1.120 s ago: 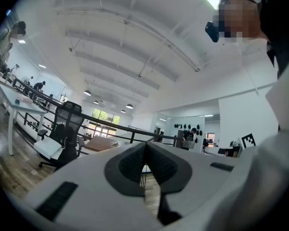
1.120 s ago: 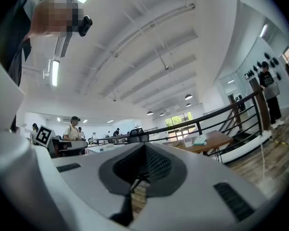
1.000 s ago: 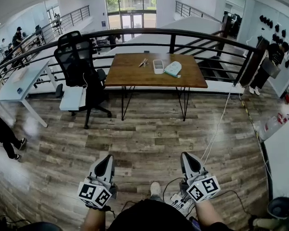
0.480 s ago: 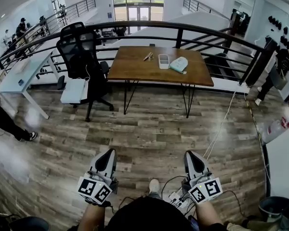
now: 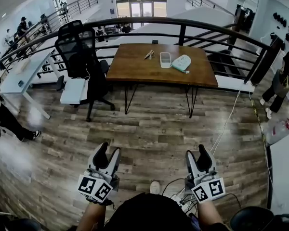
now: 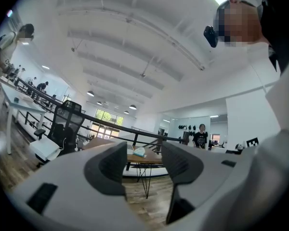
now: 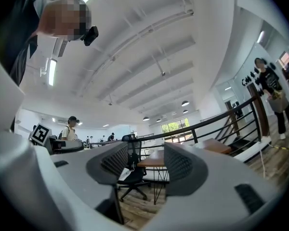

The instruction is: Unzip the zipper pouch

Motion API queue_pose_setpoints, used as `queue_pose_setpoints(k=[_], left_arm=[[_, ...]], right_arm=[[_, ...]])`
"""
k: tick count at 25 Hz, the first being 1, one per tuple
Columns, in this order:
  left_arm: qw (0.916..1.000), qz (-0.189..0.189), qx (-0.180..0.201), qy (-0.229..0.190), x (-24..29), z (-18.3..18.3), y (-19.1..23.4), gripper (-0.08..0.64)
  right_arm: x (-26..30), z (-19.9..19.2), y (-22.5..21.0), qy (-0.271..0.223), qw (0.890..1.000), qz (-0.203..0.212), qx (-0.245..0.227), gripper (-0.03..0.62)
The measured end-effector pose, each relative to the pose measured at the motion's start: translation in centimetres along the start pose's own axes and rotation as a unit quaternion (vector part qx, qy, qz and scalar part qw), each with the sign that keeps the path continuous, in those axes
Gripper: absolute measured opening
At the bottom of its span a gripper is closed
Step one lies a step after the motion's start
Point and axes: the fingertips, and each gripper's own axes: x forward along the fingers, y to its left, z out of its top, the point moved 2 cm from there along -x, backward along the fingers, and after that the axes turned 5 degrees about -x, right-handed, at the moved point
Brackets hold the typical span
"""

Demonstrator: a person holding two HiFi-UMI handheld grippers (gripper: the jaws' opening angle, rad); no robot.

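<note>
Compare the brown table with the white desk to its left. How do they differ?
The brown table has a wood top and thin black legs; the white desk is white all over. The brown table bears the light green pouch; the white desk shows none. Both stand on the plank floor.

The right gripper point(image 7: 147, 167) has just been opening its jaws; they stand apart with nothing between them. Through the gap, far off, a black chair point(image 7: 134, 176) and a brown table point(image 7: 152, 160) stand on the wood floor point(image 7: 137, 209) beside a railing point(image 7: 216, 121).
</note>
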Motion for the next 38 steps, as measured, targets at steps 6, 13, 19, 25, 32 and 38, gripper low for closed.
queue_pose_setpoints(k=[6, 13, 19, 25, 32, 38], left_arm=[[0.9999, 0.013, 0.003, 0.0, 4.4, -0.3, -0.5, 0.265], [0.9999, 0.014, 0.003, 0.005, 8.0, -1.1, -1.0, 0.265], [0.9997, 0.019, 0.005, 0.011, 9.9, -1.3, 0.2, 0.265], [0.9998, 0.015, 0.0, 0.013, 13.1, -1.4, 2.7, 0.265], [0.9999, -0.007, -0.002, 0.01, 20.3, -0.4, 5.9, 0.265], [0.9996, -0.026, 0.002, 0.01, 26.3, 1.2, 9.2, 0.265]], right_arm=[[2.1, 0.2, -3.9, 0.0, 1.0, 0.006, 0.011, 0.29], [3.5, 0.1, -7.3, 0.005, 1.0, -0.003, 0.017, 0.287], [4.9, -0.5, -8.6, 0.017, 1.0, -0.008, 0.013, 0.277], [8.3, -1.4, -10.1, 0.023, 0.999, -0.02, 0.011, 0.27], [14.8, -1.2, -11.7, 0.031, 0.999, -0.022, -0.005, 0.261], [21.4, -0.8, -13.1, 0.022, 0.999, -0.03, -0.008, 0.255]])
